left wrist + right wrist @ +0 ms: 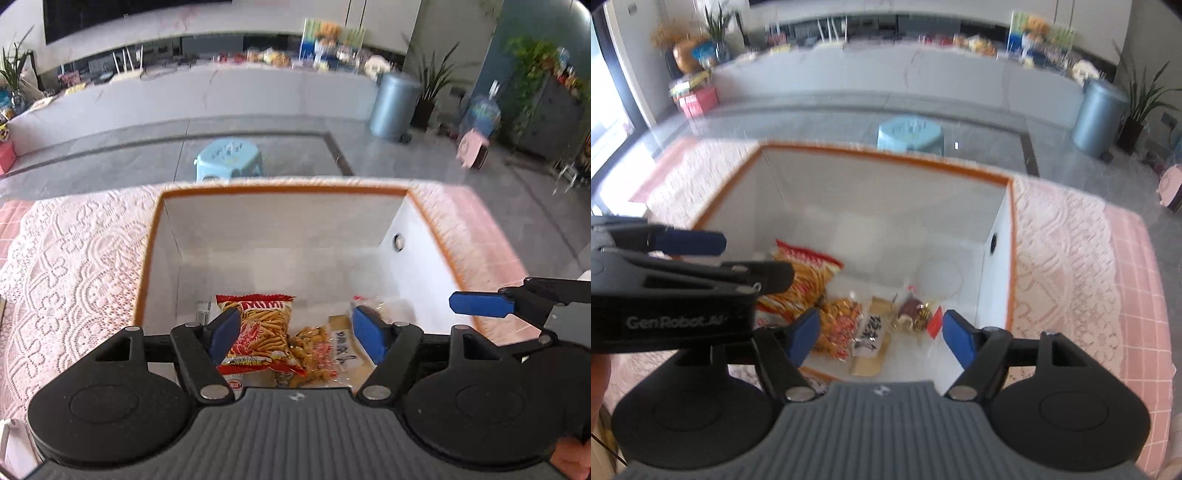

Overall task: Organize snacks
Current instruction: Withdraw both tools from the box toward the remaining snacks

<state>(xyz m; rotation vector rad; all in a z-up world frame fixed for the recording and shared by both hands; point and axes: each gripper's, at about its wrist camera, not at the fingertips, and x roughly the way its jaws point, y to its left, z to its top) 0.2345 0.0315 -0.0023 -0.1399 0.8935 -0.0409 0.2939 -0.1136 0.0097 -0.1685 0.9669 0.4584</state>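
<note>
Both my left gripper (295, 332) and right gripper (877, 338) hang wide apart, empty. Below them the white box (258, 236) holds a red Mimi packet (262, 325), a clear snack bag (314, 350) and a brown-filled packet (912, 310).

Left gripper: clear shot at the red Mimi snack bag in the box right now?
Probably yes. The left gripper is open above the white box, whose top is uncovered, and the red snack bag lies flat on the bottom right below it. Only the box's depth and the neighbouring packets could crowd it.
</note>
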